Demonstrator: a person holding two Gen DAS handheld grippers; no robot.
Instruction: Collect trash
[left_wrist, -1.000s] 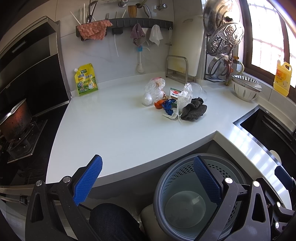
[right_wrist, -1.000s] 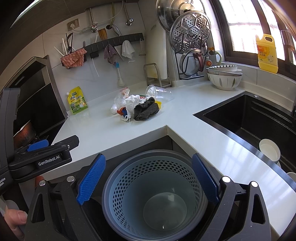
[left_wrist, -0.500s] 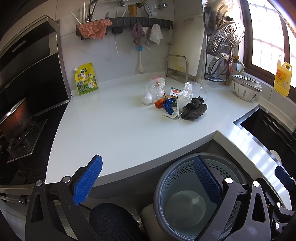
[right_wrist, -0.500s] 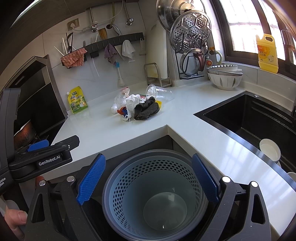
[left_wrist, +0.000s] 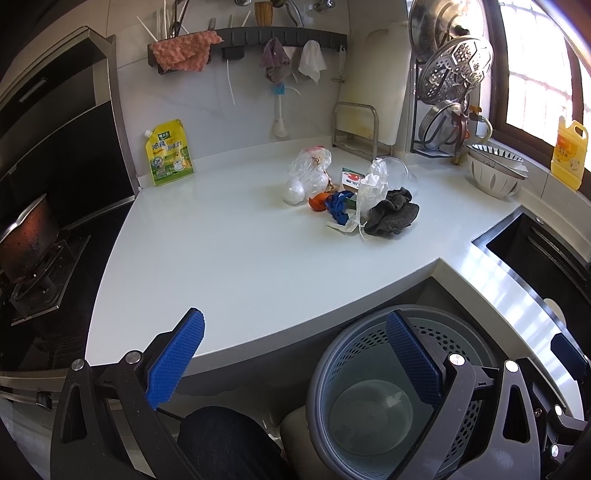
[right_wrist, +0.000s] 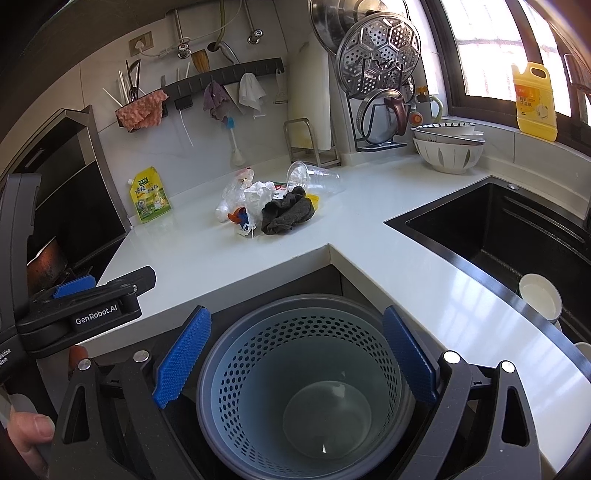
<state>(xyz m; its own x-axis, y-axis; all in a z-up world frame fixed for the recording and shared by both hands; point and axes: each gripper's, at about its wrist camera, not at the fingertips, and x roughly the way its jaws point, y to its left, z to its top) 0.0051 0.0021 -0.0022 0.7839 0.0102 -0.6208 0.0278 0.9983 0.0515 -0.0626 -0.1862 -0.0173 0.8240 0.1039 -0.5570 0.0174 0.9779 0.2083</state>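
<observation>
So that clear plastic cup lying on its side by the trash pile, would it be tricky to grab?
Probably a little. The clear plastic cup lies tipped on the counter, so a nudge would likely roll it. It looks thin and empty, so probably light and easily crushed between the right gripper pads.

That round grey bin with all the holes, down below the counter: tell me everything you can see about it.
The bin is a round, grey-blue plastic basket standing upright on the floor, tucked into the inside corner of the white countertop. It has a thicker dark grey rim, a lighter inner wall perforated with rows of small holes, and a smooth solid bottom. It looks empty apart from a tiny pale speck or two. In the left wrist view something beige sits against its left side. Neither gripper touches it.
</observation>
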